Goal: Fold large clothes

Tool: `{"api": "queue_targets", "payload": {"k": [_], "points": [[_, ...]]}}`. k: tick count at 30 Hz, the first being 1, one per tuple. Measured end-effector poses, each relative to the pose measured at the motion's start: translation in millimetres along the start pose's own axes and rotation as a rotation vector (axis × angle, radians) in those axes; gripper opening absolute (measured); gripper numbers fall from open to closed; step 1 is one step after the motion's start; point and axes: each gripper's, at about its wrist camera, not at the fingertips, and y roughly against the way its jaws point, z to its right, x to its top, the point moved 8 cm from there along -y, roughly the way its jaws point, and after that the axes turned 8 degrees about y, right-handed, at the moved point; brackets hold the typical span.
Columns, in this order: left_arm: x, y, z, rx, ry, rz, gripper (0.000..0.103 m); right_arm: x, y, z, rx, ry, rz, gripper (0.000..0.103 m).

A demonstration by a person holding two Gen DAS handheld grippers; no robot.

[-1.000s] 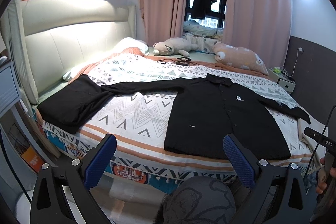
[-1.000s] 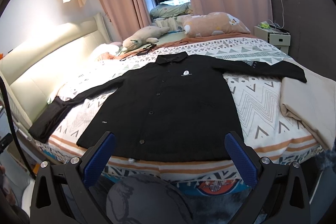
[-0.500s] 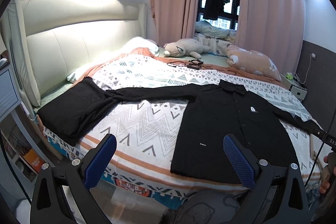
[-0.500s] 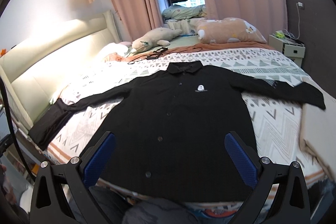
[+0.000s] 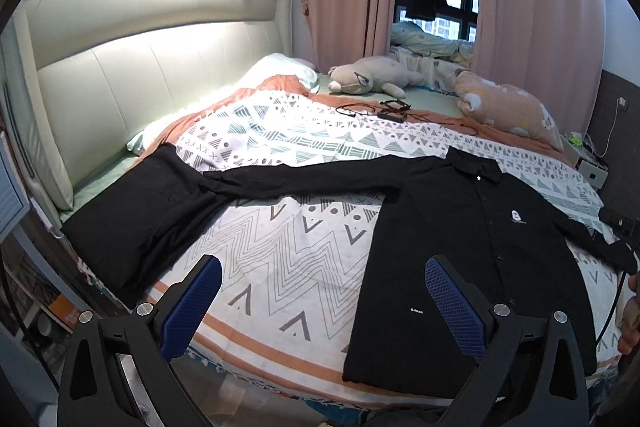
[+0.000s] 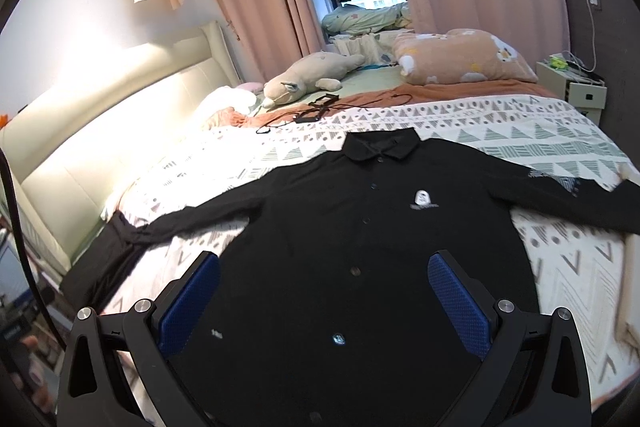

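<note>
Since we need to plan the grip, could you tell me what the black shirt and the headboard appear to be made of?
Black shirt: thin woven fabric, matte; it lies flat and limp, with buttons and a soft collar. The exact fibre cannot be told.
Headboard: padded leather or faux leather, cream, slightly glossy; stitched panels catch the light.

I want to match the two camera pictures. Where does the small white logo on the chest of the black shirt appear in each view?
Left wrist view: the white logo is at the right, on the black shirt, above the right finger.
Right wrist view: the white logo is near the centre, below the collar.
Shared landmark: the grey plush toy by the curtains.
</note>
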Motion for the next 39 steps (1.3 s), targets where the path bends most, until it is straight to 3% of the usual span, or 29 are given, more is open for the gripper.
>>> {"api": "queue_targets", "payload": {"k": [7,12,18,22,24,25,27,30,39], "points": [[19,-37,-6,0.033,-0.001,-0.019,0.102,32,-58,-20,0.029,0.002,-0.003,0.103],[41,-65,-21,0.056,0.051,-0.019,0.102,53,-100,-35,0.054,-0.024,0.006,0.103],[64,-104,-35,0.071,0.078,-0.033,0.101,76,-160,-60,0.085,-0.03,-0.052,0.103],[79,-137,-43,0.07,0.106,-0.063,0.091,87,-198,-70,0.091,-0.042,-0.069,0.1],[84,-154,-46,0.072,0.116,-0.084,0.073,84,-216,-70,0.096,-0.058,-0.077,0.092],[86,-164,-49,0.077,0.12,-0.095,0.071,80,-225,-69,0.097,-0.07,-0.077,0.084],[90,-184,-53,0.079,0.131,-0.111,0.069,69,-238,-67,0.105,-0.08,-0.067,0.079],[96,-214,-63,0.083,0.174,-0.14,0.068,42,-273,-60,0.107,-0.11,-0.154,0.06],[74,-305,-108,0.141,0.357,-0.319,0.068,9,-318,-46,0.092,-0.138,-0.251,0.059]]}}
